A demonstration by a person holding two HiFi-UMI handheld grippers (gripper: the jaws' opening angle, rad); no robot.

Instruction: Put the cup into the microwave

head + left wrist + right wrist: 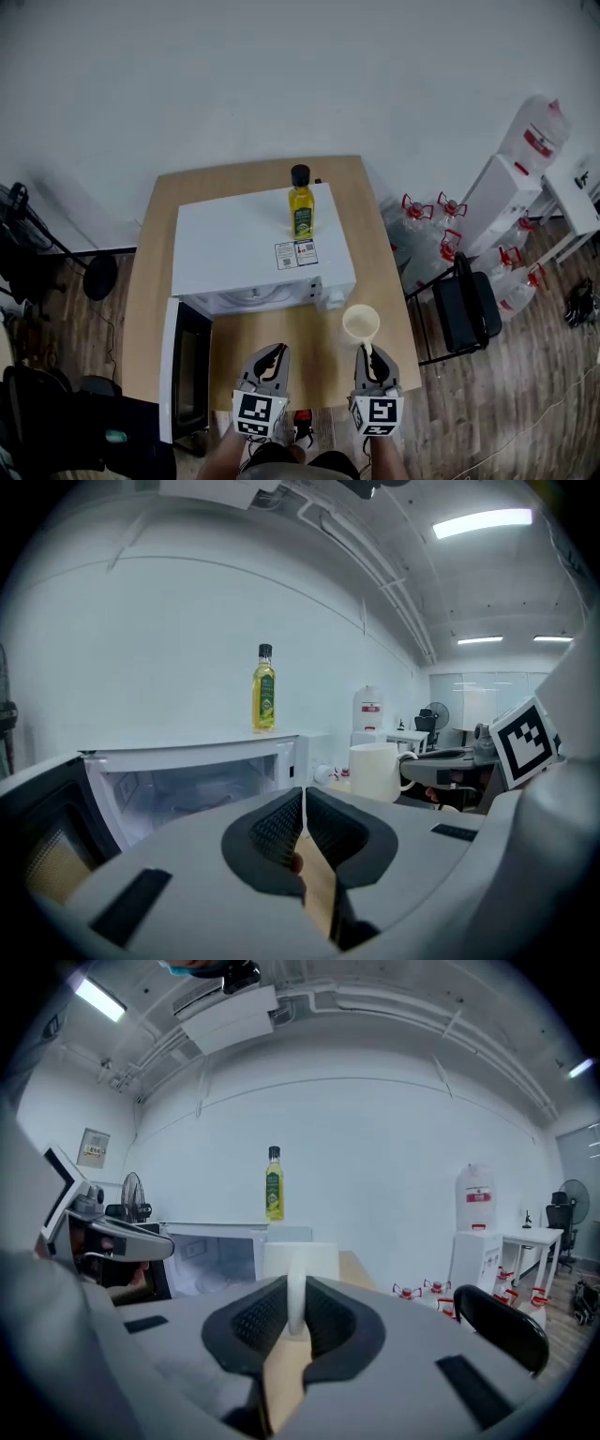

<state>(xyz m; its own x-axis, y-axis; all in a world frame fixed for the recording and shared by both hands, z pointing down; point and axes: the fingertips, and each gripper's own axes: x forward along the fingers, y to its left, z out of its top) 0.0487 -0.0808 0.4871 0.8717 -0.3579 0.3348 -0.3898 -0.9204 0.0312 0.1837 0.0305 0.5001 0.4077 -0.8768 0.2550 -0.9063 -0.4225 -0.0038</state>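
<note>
One pair is loaded: your right tongs point(367, 351) pinch the cup point(361, 322) by its handle over the table point(150, 272), off the front right corner of the open microwave point(239, 246), while your left tongs point(276, 352) are clenched empty.

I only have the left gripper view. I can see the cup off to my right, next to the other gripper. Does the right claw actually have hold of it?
Observer: Yes. In the right gripper view the right claw is clamped on the handle of the cup, one pad on each side.
Operator: Is the cup lined up with the oven opening?
Observer: No. From the head view the cup is to the right of the open cavity, in front of the right front corner of the microwave.
</note>
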